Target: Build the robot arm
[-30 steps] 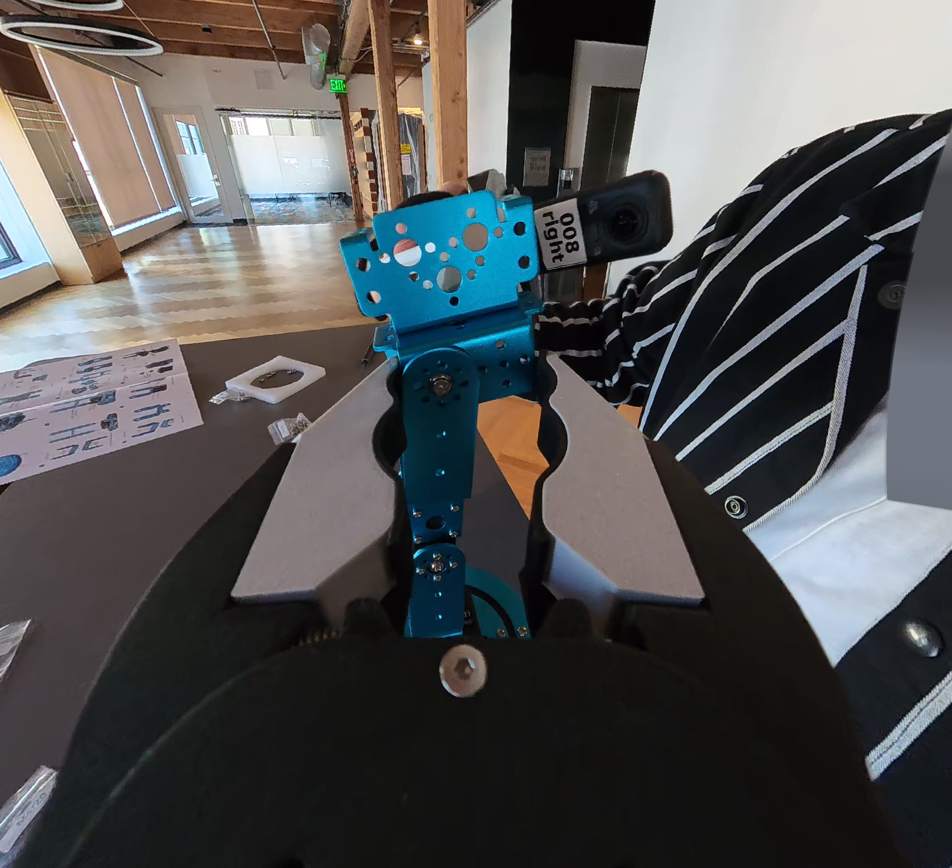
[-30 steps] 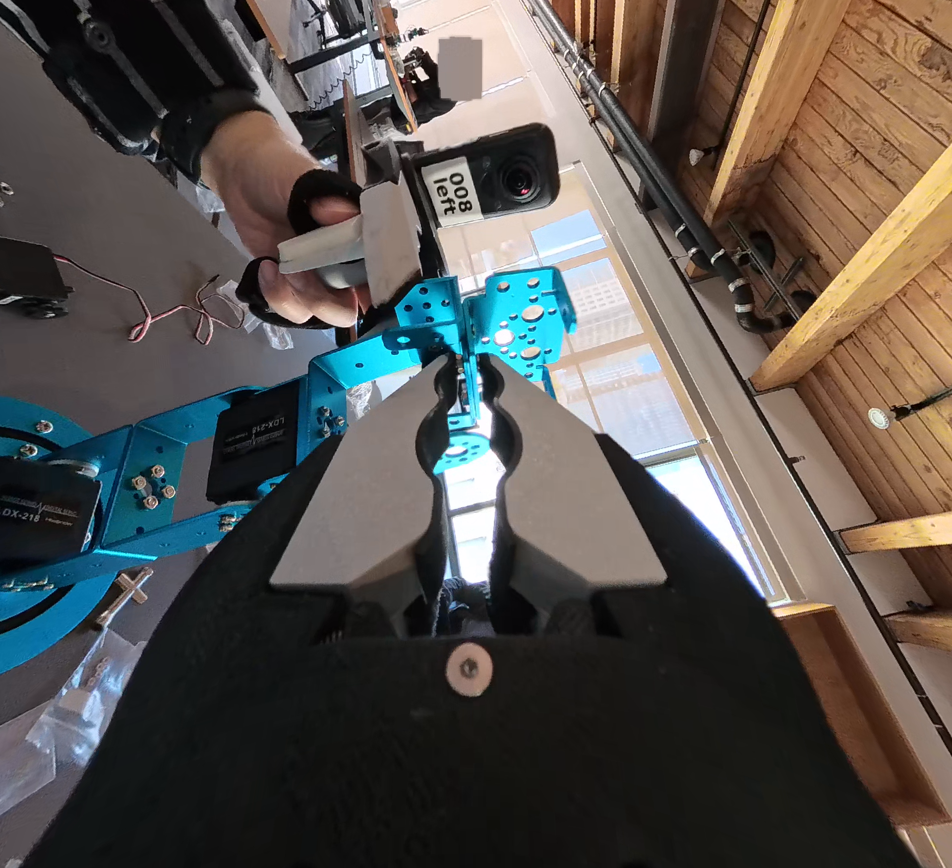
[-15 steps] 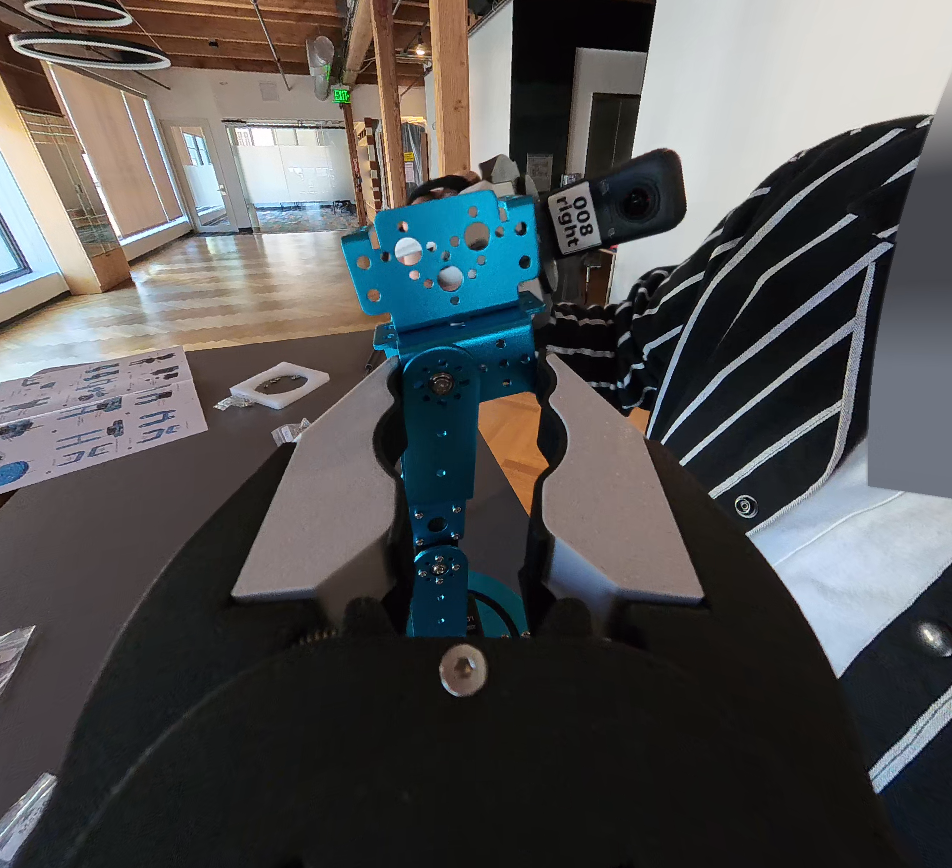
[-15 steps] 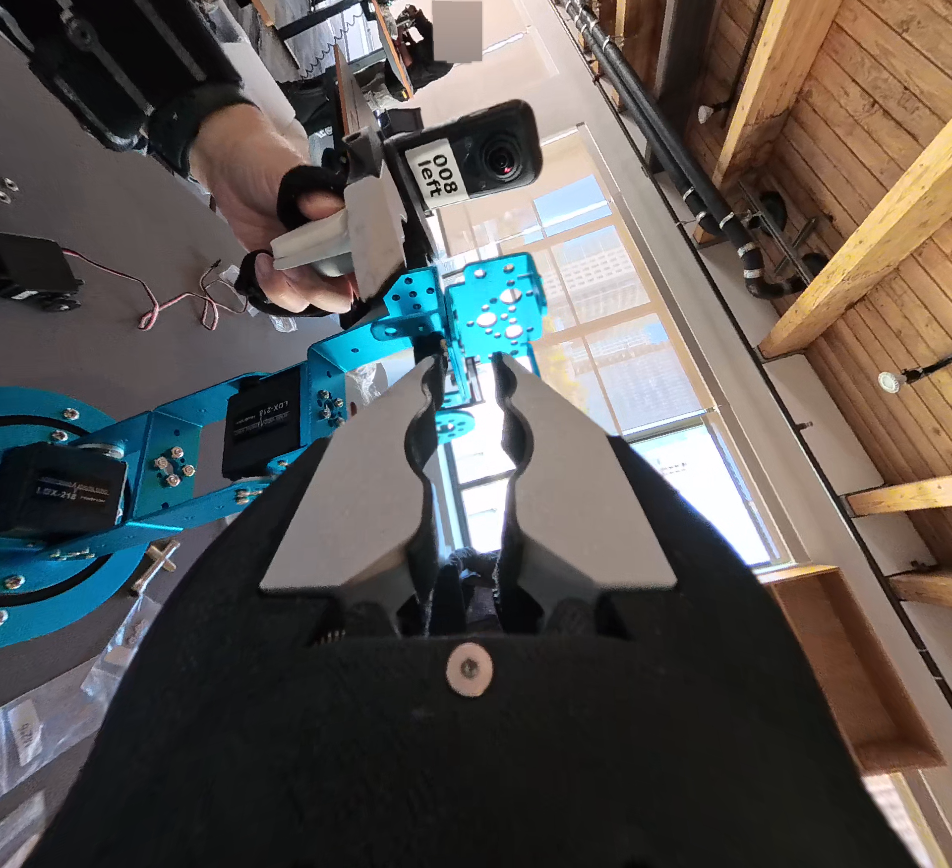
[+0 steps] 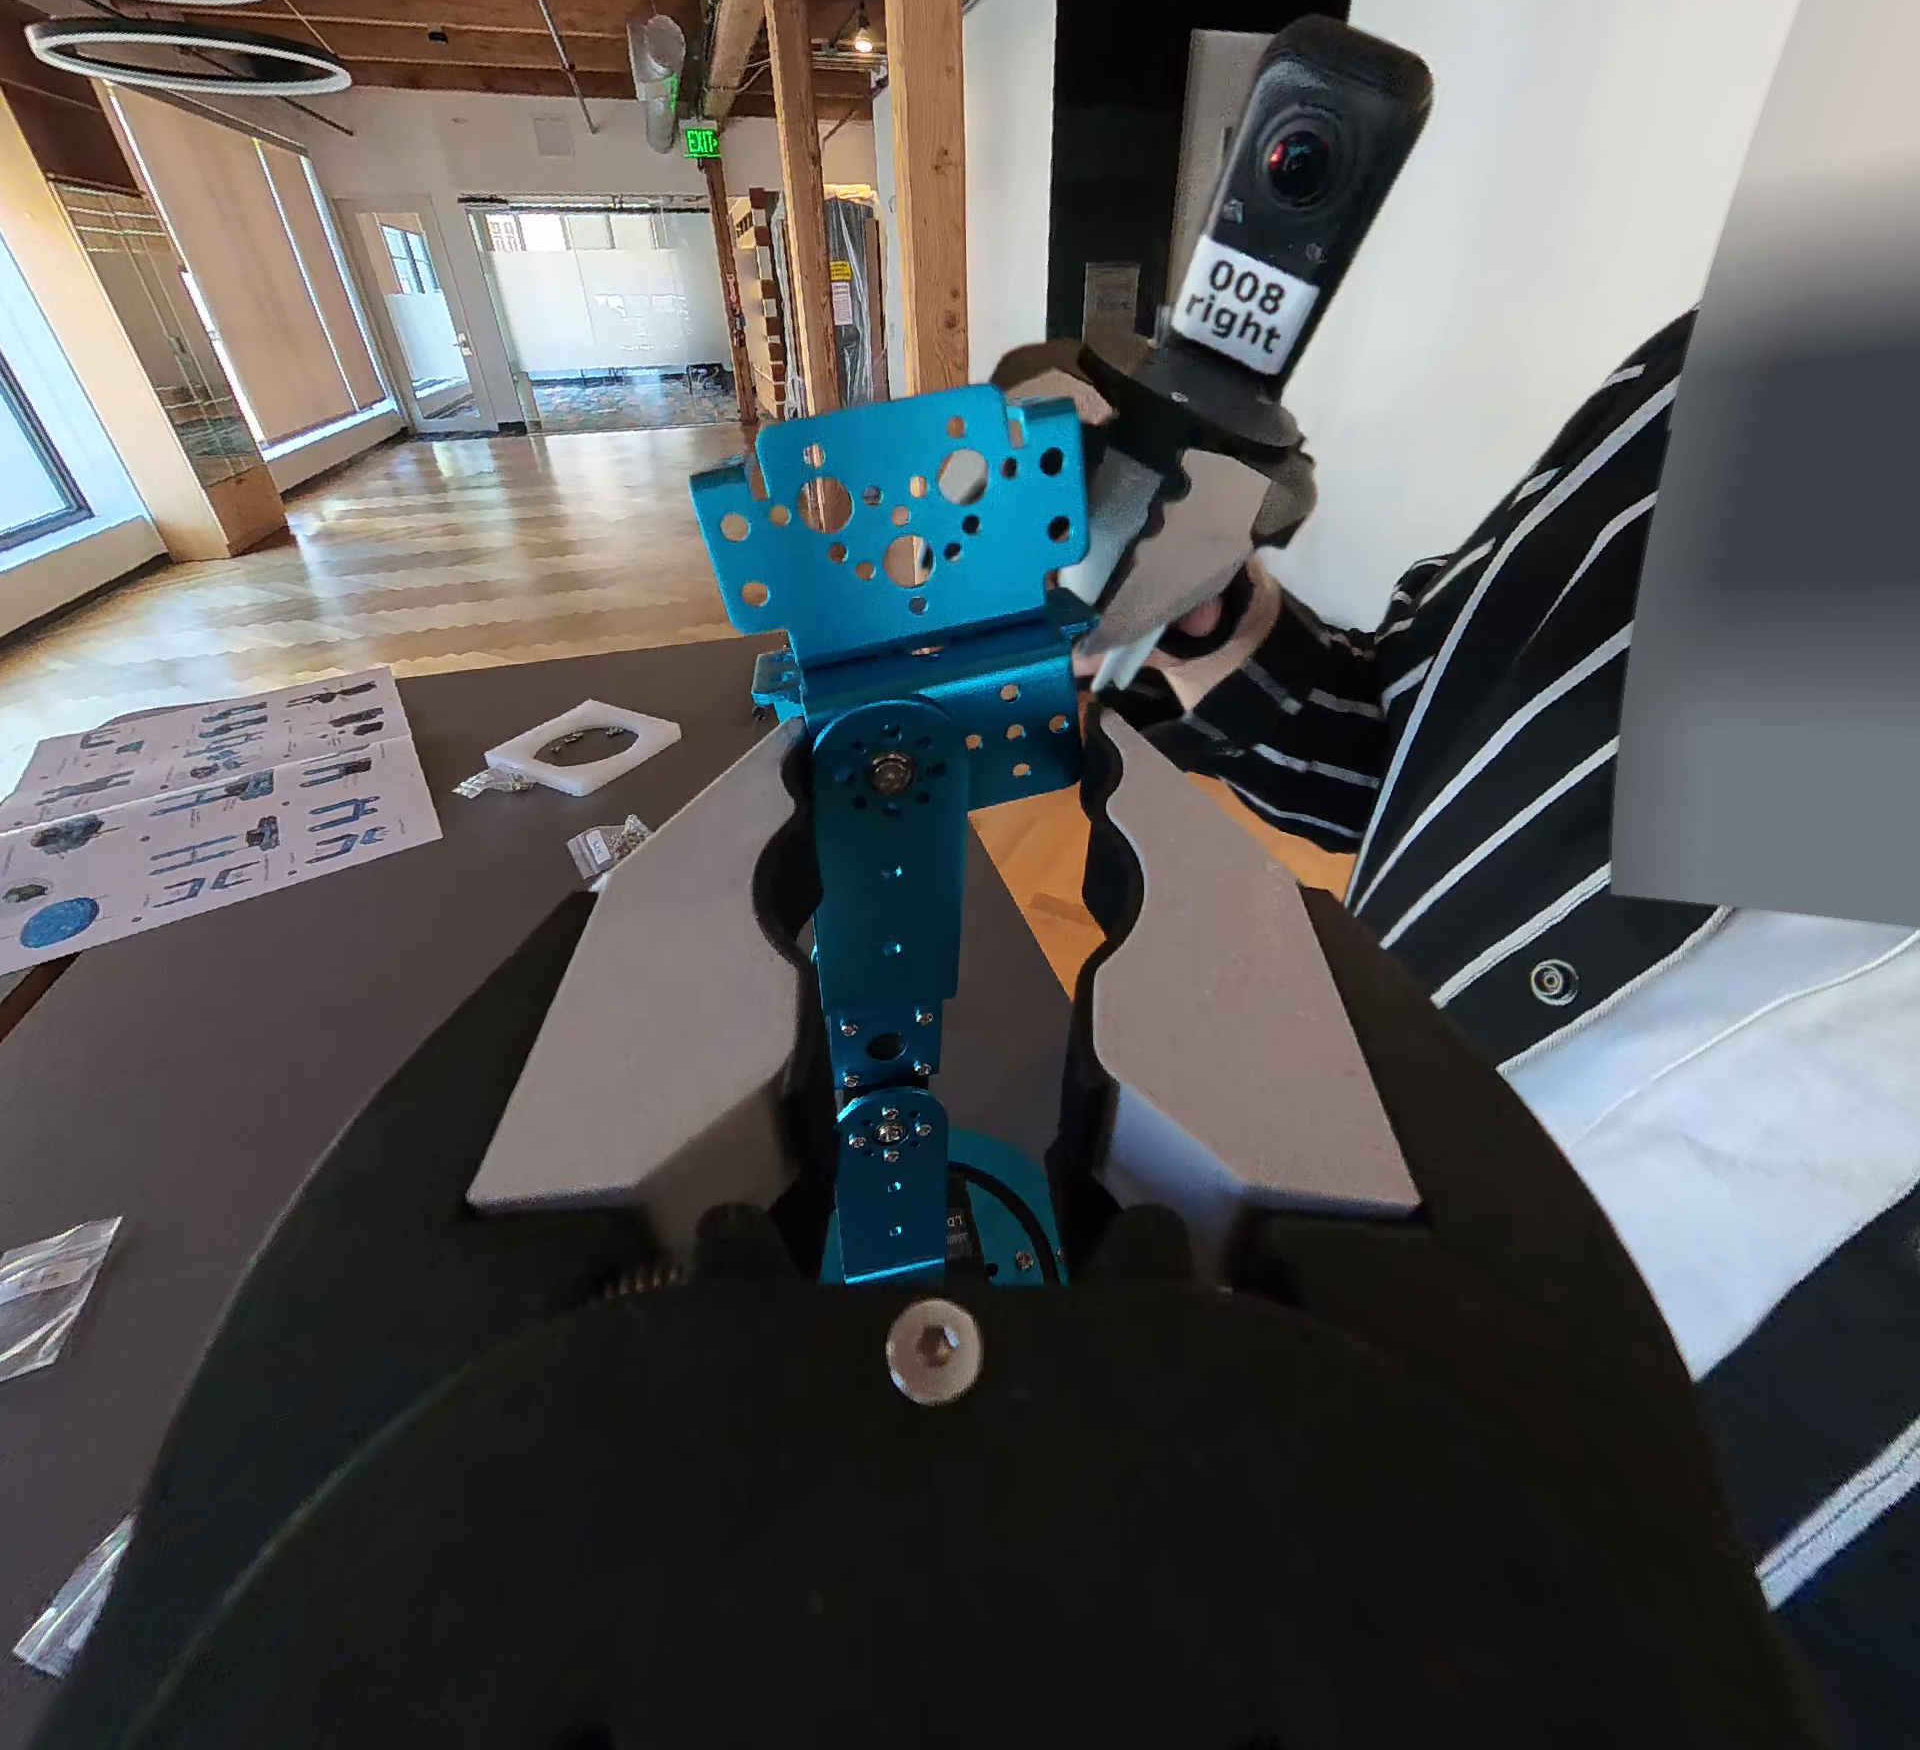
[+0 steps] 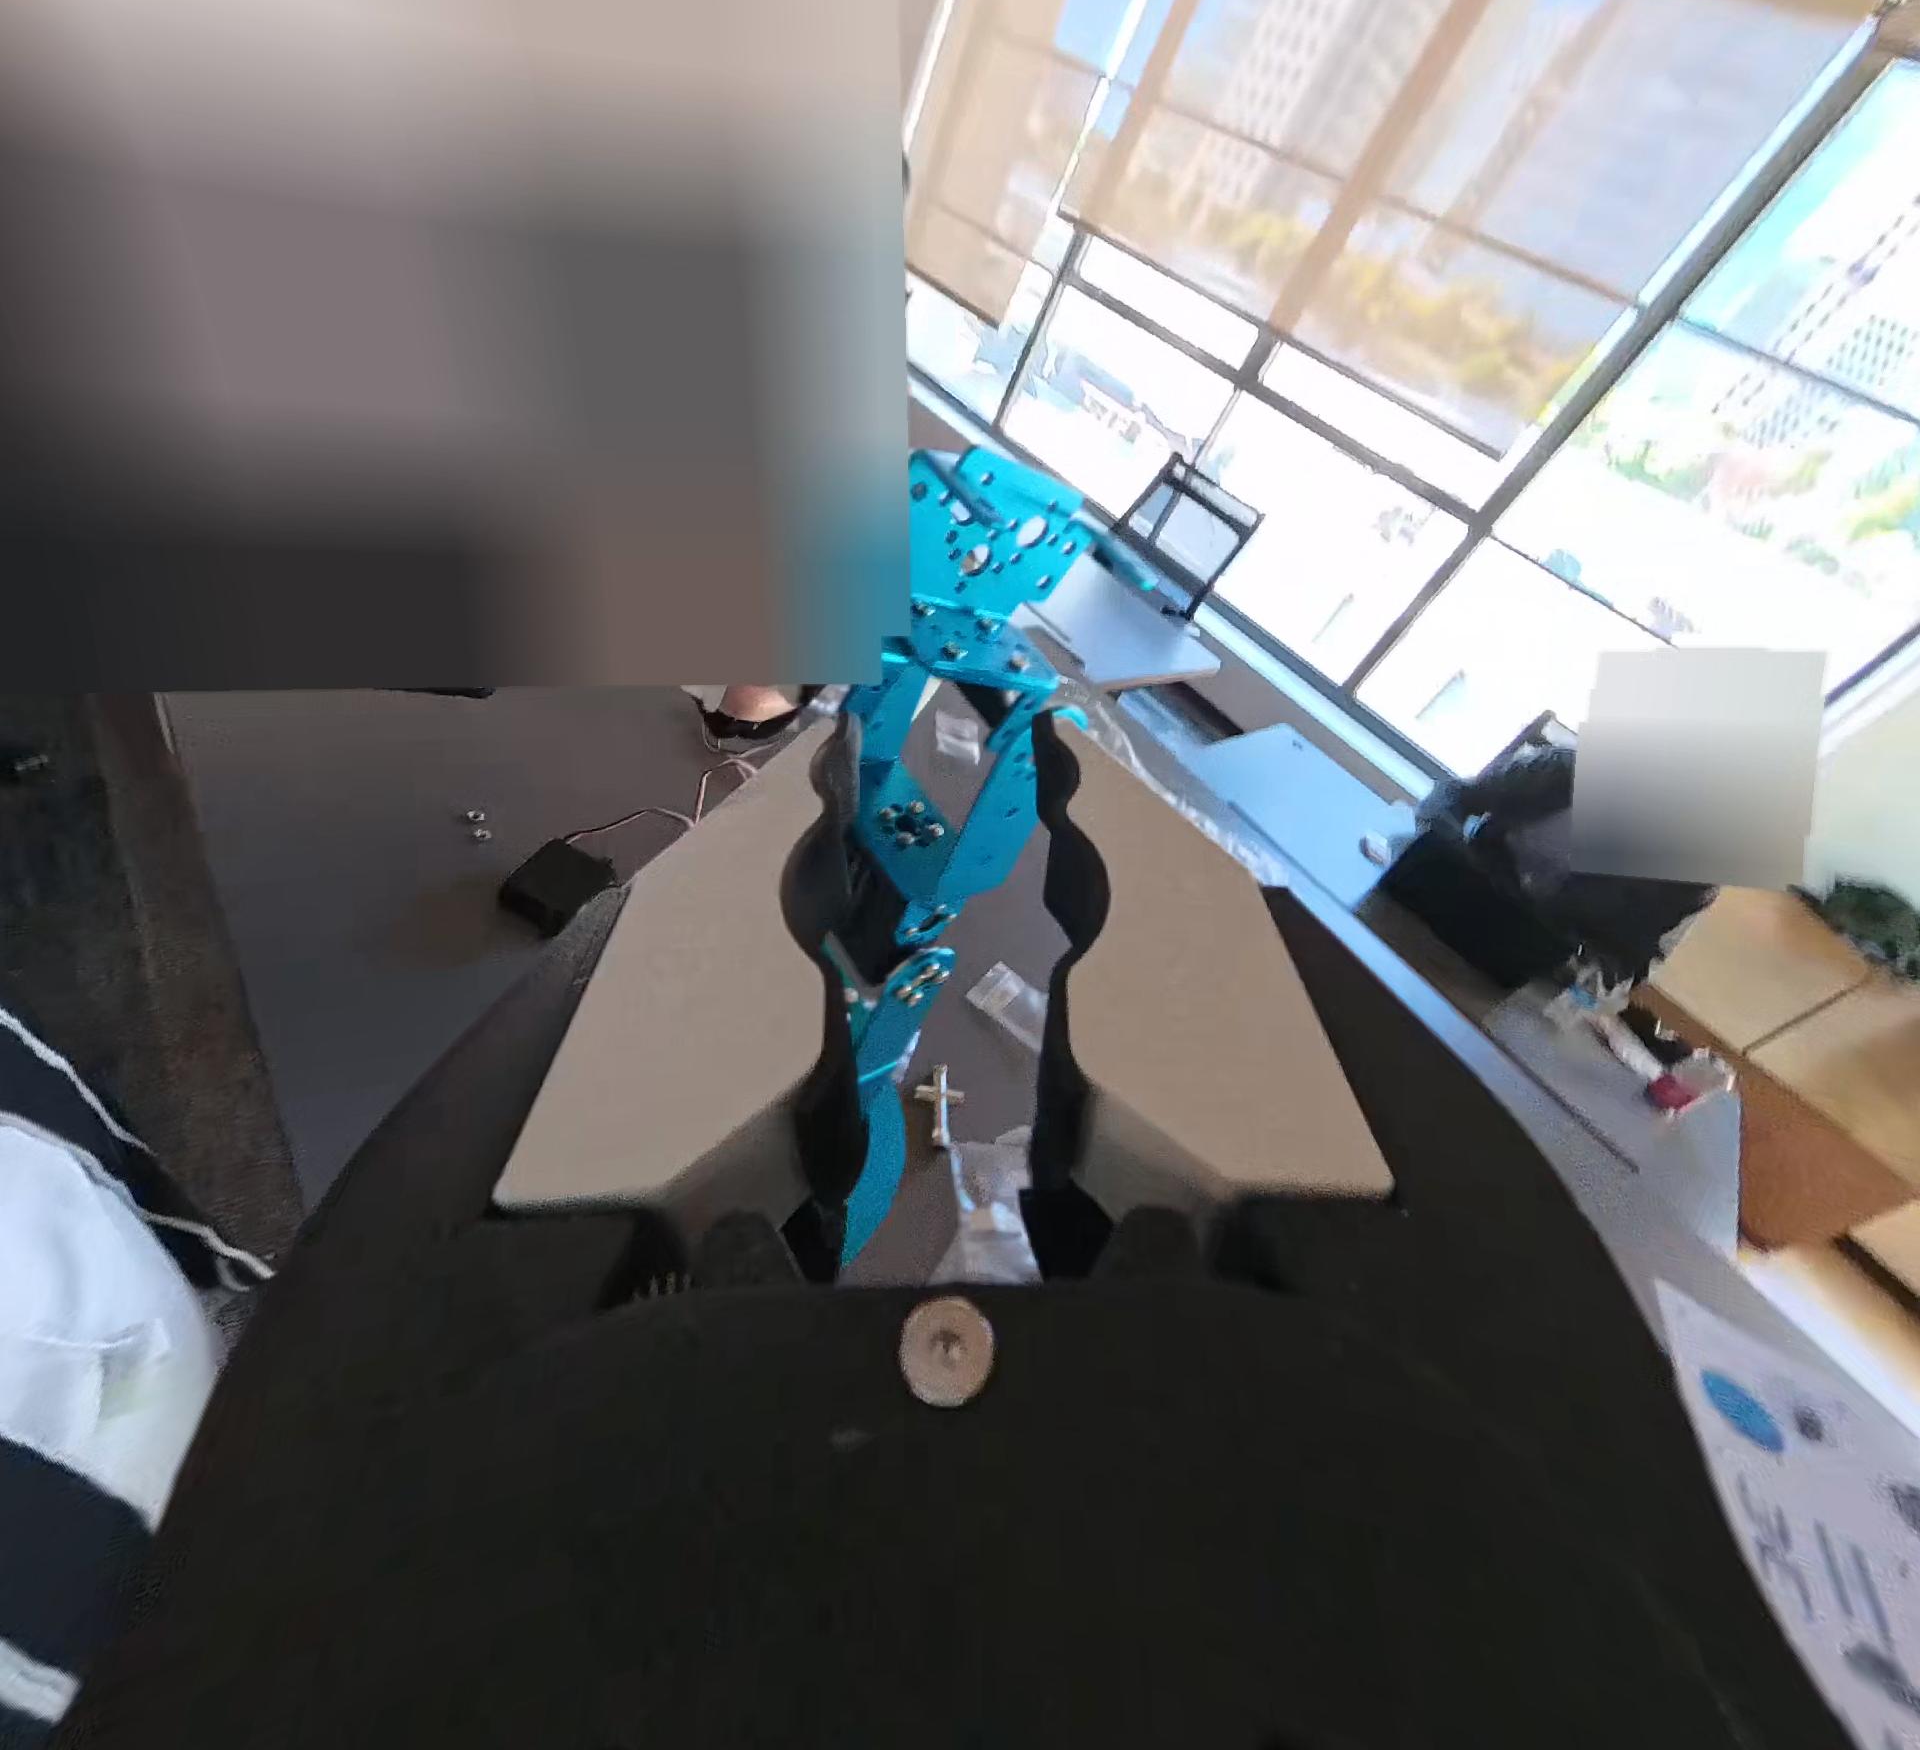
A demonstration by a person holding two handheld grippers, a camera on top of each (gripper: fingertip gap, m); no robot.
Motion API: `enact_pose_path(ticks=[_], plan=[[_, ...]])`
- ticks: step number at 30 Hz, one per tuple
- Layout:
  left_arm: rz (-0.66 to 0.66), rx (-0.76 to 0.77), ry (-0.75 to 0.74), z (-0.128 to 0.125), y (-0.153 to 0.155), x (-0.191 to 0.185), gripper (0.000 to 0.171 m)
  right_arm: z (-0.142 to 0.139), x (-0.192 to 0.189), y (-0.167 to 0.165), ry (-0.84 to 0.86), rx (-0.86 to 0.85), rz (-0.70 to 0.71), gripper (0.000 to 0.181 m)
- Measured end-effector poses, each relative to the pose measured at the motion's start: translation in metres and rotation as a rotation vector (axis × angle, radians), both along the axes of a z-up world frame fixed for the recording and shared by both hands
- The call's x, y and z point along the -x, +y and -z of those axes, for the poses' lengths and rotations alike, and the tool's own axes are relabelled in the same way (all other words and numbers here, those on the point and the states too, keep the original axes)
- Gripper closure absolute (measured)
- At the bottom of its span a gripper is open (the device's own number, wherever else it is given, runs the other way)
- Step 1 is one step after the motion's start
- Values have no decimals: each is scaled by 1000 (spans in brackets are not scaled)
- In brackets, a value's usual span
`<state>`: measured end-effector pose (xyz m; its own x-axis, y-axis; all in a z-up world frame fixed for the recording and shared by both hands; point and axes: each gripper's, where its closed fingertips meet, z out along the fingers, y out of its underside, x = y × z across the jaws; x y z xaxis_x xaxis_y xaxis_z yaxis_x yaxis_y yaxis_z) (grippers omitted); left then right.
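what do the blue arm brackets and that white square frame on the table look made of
Blue arm brackets: probably anodized aluminium; thin bent sheet, punched holes, satin metallic sheen.
White square frame: probably foam; thick, matte, with a round cut-out.
The left gripper stands around the arm, jaws apart.

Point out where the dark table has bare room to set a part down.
Bare: the dark table between the instruction sheet and the left gripper; also the stretch left of the black servo. Crowded: around the blue arm, with a cross wrench and plastic bags at its base.
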<state>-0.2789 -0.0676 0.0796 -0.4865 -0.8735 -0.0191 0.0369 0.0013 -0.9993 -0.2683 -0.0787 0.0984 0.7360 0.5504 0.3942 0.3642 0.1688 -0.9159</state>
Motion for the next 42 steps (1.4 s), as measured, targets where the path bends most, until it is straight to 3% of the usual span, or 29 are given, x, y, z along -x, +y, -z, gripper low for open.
enact_pose_path(ticks=[5,12,20,28,42], plan=[[-8,-9,10,1,0,0,125,16,12,7,126,89,73,150],[-21,-16,20,1,3,2,125,14,24,9,206,116,111,157],[-58,-29,22,1,5,1,125,4,27,11,359,175,153,151],[-125,-63,6,3,8,-1,126,9,27,22,288,175,297,139],[-223,-126,5,4,11,-5,127,7,28,29,381,251,252,131]])
